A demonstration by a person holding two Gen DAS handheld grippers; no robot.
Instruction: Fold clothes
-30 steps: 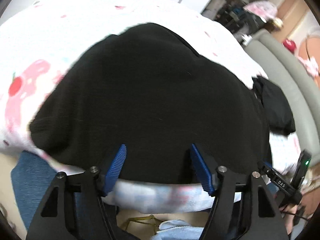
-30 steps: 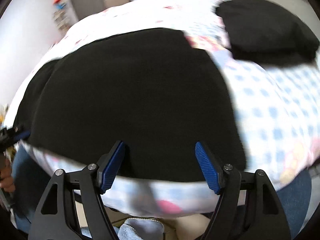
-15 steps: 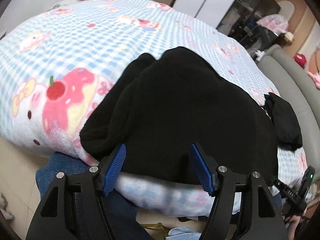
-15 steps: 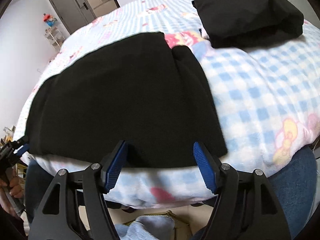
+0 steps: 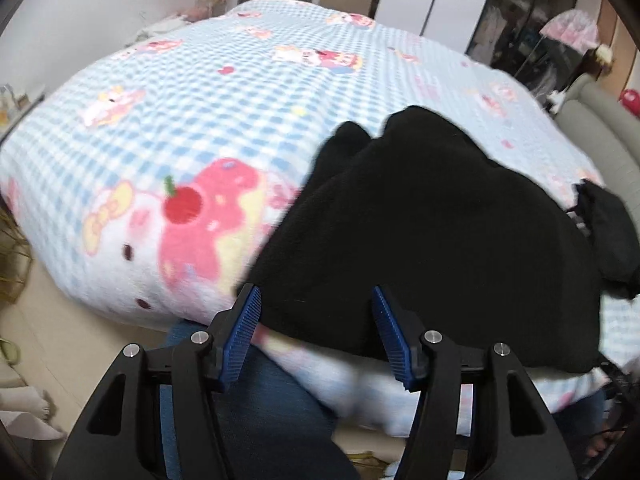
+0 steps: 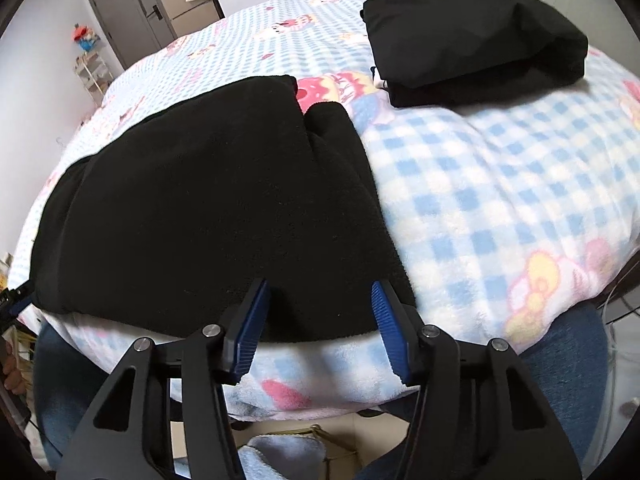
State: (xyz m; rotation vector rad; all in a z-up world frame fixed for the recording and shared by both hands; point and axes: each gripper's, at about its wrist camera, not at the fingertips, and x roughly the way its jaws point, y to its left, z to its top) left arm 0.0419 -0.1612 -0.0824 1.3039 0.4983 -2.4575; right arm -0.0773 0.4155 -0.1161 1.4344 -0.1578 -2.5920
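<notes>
A black fleece garment point(image 5: 432, 248) point(image 6: 208, 208) lies spread near the front edge of a bed with a blue checked cartoon blanket point(image 5: 208, 92) point(image 6: 500, 200). My left gripper point(image 5: 316, 332) stands open at the garment's near left edge, nothing between its blue pads point(image 5: 244, 328). My right gripper point(image 6: 318, 328) is open too, over the garment's near right corner, pads point(image 6: 386, 328) apart and empty. A folded black garment point(image 6: 472, 36) rests further back on the right; the left wrist view shows it at the far right point(image 5: 608, 236).
Blue jeans of a person's legs point(image 5: 260, 408) point(image 6: 568, 368) press against the bed's front edge. A grey door point(image 6: 128, 24) and a white shelf rack point(image 6: 92, 72) stand beyond the bed. A grey sofa point(image 5: 600, 120) runs along the right side. Light blue cloth point(image 6: 280, 456) lies on the floor.
Both grippers have drawn back and up from the black garment toward the bed's front edge, so more of the blanket shows. The left view has swung left. Both stay open.
</notes>
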